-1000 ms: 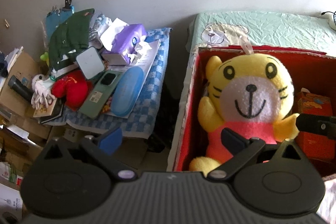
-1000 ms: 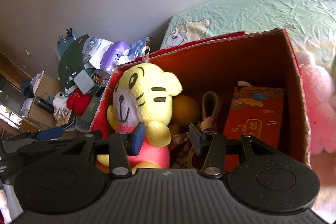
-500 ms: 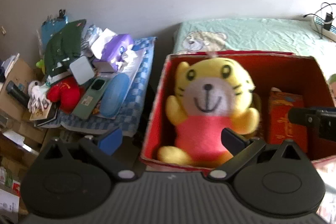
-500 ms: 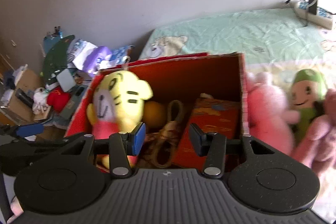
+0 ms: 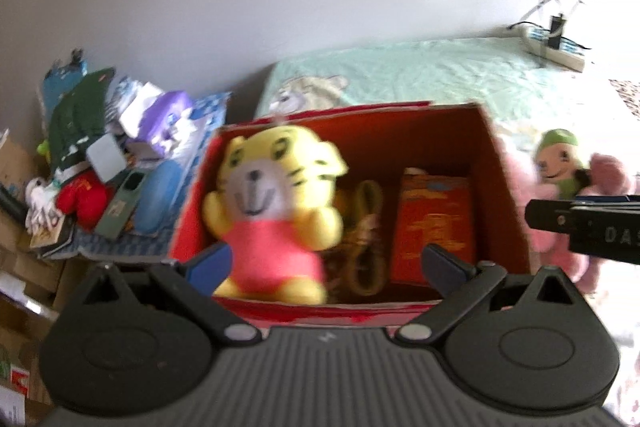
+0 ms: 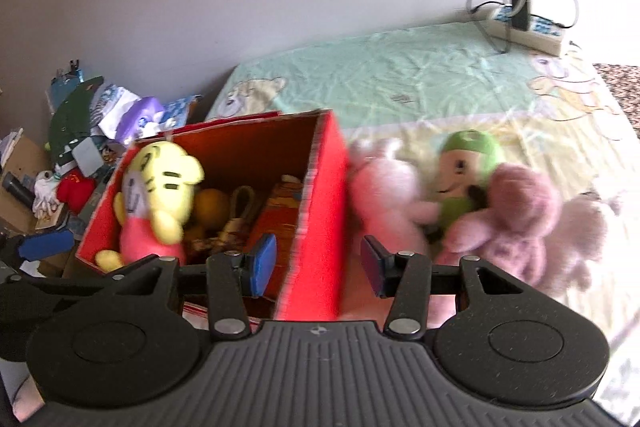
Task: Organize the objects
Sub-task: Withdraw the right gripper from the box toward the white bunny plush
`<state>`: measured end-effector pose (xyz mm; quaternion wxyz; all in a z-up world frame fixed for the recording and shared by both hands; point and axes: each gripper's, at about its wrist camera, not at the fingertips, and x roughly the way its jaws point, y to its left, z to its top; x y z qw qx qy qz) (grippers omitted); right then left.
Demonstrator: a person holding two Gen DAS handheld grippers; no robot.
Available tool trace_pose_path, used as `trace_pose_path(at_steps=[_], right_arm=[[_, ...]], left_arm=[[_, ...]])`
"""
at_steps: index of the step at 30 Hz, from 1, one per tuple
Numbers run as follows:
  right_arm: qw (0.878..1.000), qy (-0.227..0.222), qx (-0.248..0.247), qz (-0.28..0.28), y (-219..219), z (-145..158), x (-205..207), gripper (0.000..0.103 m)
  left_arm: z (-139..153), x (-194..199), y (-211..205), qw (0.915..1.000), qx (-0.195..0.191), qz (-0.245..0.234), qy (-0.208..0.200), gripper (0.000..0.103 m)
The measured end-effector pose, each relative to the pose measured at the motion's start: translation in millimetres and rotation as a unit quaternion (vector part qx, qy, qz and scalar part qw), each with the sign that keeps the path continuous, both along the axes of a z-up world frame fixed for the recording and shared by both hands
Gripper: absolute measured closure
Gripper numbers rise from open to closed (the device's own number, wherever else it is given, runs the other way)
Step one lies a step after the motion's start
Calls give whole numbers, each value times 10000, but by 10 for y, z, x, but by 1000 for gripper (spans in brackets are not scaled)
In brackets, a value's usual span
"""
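Now | right tongs opening, empty — red box just beyond

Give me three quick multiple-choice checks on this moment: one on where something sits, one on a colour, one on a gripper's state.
1. Where is the yellow tiger plush?
A. Inside the red box
B. On the bed beside the pink plush toys
C. On the cluttered side table

2. What colour is the hat of the doll lying outside the box?
A. Blue
B. Green
C. Orange

3. What is the left gripper doing?
A. Clamped on the tiger plush
C. Clamped on the box wall
B. Open, holding nothing

Answers: 1 A, the tiger sits at the box's left end, within its walls. 2 B, the doll among the pink plush toys wears a green hat. 3 B, its fingers stand wide apart above the box with nothing pressed between them.
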<state>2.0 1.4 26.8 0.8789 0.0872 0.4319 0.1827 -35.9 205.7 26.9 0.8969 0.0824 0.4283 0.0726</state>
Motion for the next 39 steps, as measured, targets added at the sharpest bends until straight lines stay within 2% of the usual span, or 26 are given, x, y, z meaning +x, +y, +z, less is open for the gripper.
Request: trace_pose_path(at_steps=[3,13,22,26,31,39], right_arm=[[9999,-19,-94,-107,-197,-5,-12,45],[9982,-17,-408,-447,-856,-105,-39,44],[9941,133,-599,-889,-1364,-259,10,41],[9927,232,-632,-1004,-1507,-345,31,41],[9915,339,-680,-1060,-1613,-468,79,32],[9926,552,-289,-1040,-1767,-637,118,32]], left_arm=[[17,-14,-250,9998,-35,-194,-38,2],[-69,-6,-1095,9962,-196,-852,34,1],[-264,21,-1722,9900,-365,-1347,223,1],[-348,50,-1903,9878,-419,-1474,287,1],[-513,95,-2055,9854,-525,-1556,452,1],[-758,149,-2124,9806,-721,-1689,688,2]])
